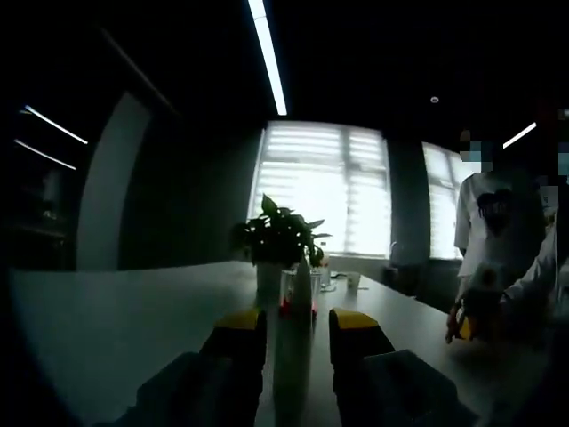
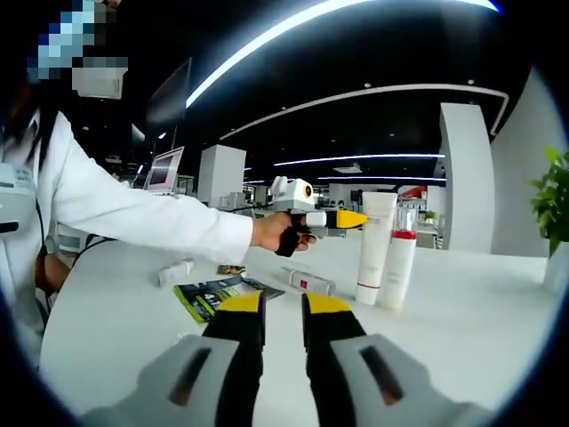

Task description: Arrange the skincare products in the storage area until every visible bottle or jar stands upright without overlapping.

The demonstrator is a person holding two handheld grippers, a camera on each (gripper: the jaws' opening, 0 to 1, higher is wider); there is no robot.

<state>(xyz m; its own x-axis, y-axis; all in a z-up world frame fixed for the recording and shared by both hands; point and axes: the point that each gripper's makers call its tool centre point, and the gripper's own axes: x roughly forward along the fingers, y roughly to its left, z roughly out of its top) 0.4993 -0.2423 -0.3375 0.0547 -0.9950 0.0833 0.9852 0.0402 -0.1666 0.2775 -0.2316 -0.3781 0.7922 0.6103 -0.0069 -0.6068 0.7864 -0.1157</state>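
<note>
Right gripper view: left gripper [image 2: 356, 218] reached the white tube [image 2: 373, 245], standing upright on the table [image 2: 480, 311] beside a red-banded bottle [image 2: 397, 258]; grip unclear. A small tube [image 2: 309, 282] lay flat nearby. Right gripper [image 2: 283, 307] stood narrowly parted, holding nothing.

Left gripper view: low over bench [image 1: 107, 329], facing windows [image 1: 324, 187]. Right gripper view: low, facing room interior (opposite way). Shared: bench and upright white tube [image 2: 374, 245].

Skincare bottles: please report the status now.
Left gripper open at standing white tube. Right gripper open, empty. Small tube lying flat. Leaflet on table.
</note>
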